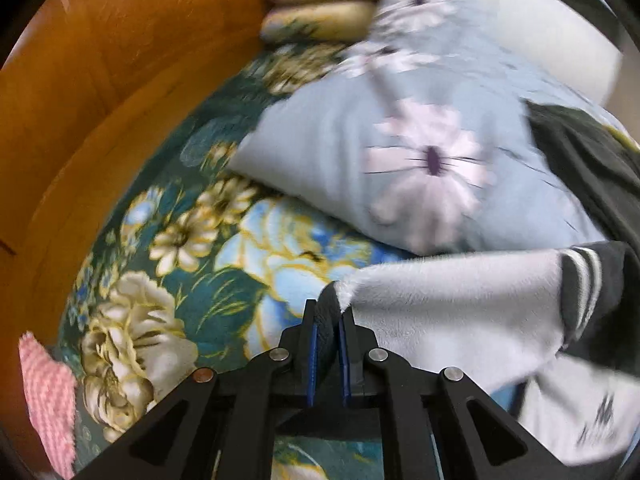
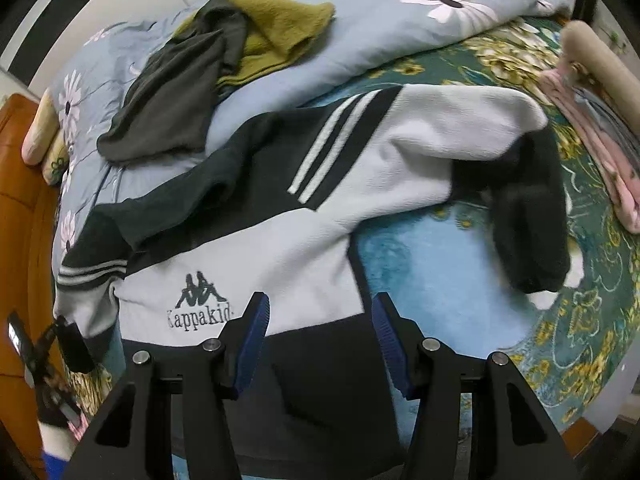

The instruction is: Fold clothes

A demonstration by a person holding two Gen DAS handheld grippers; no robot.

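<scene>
Left gripper (image 1: pixel 329 314) was clamped on the sweatshirt (image 2: pixel 248 232) cuff; right gripper (image 2: pixel 320 320) hung wide open over the sweatshirt's hem.

White-black sweatshirt (image 2: pixel 256 236), 2 white stripes; teal floral bedsheet (image 2: pixel 560 320); blue daisy quilt (image 2: pixel 380 36).

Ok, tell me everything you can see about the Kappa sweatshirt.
The sweatshirt is fleecy, pale grey with black panels, white double stripes on the sleeves and a black Kappakid logo on the chest. It lies spread and rumpled on the floral bedspread, its upper part resting against the blue quilt. One sleeve bends back down over the bedspread. The left gripper is shut on a sleeve edge; the right gripper hovers open over the hem.
</scene>
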